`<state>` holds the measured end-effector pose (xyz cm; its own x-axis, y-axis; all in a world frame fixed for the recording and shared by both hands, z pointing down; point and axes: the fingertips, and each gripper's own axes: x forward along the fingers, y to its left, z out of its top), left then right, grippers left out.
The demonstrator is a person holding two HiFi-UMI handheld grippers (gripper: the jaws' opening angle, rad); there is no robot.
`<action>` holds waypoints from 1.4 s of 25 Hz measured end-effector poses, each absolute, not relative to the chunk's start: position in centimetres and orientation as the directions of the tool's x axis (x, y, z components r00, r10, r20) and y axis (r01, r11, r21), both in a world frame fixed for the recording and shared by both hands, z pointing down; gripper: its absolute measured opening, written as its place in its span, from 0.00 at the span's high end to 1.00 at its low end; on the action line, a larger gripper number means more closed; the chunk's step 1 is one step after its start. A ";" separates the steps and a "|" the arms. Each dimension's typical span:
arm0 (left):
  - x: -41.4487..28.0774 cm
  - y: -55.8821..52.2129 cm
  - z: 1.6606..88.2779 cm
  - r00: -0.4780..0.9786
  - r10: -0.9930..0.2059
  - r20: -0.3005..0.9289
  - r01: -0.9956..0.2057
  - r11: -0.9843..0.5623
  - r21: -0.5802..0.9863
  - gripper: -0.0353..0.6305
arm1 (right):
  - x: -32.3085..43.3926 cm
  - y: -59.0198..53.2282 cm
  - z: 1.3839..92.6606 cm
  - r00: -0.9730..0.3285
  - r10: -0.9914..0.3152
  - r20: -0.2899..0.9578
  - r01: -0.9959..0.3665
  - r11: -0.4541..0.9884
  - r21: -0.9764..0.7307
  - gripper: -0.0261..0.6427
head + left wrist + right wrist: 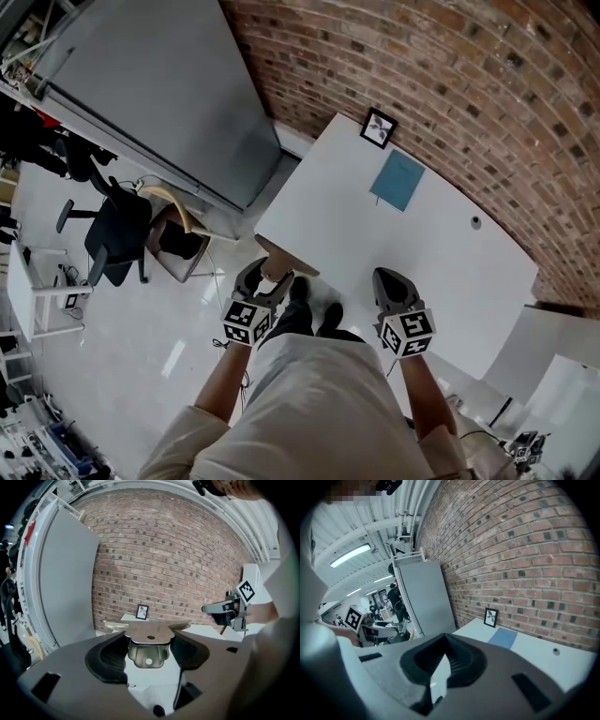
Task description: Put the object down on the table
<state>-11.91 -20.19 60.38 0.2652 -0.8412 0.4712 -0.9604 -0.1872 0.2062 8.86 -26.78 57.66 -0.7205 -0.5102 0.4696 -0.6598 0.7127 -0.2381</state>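
Left gripper [149,648] pinching a tan metal bracket [150,631] between wide-set jaws, at the near-left corner of the white table [412,258], right gripper [392,279] alongside over the table, jaws pressed together and empty, brick wall [450,84] beyond.

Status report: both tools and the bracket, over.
Left tool shut on tan sheet-metal bracket, over white table corner. Right tool shut, empty. Blue sheet far off.

Left gripper [266,277] jaws clamp wide; right gripper [392,280] jaws meet.
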 end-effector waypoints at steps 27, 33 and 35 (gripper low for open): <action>-17.8 -29.1 83.7 0.339 -0.600 0.724 -0.941 -0.219 0.259 0.54 | 1.5 -31.8 66.2 -0.572 -0.530 0.625 -0.786 0.571 -0.236 0.96; -17.7 -30.1 87.0 0.330 -0.558 0.761 -0.944 -0.215 0.252 0.54 | 0.6 -32.0 67.4 -0.558 -0.522 0.646 -0.799 0.549 -0.246 0.96; -17.7 -30.5 87.8 0.321 -0.549 0.772 -0.947 -0.212 0.243 0.54 | 0.3 -32.3 67.7 -0.553 -0.523 0.649 -0.804 0.540 -0.249 0.96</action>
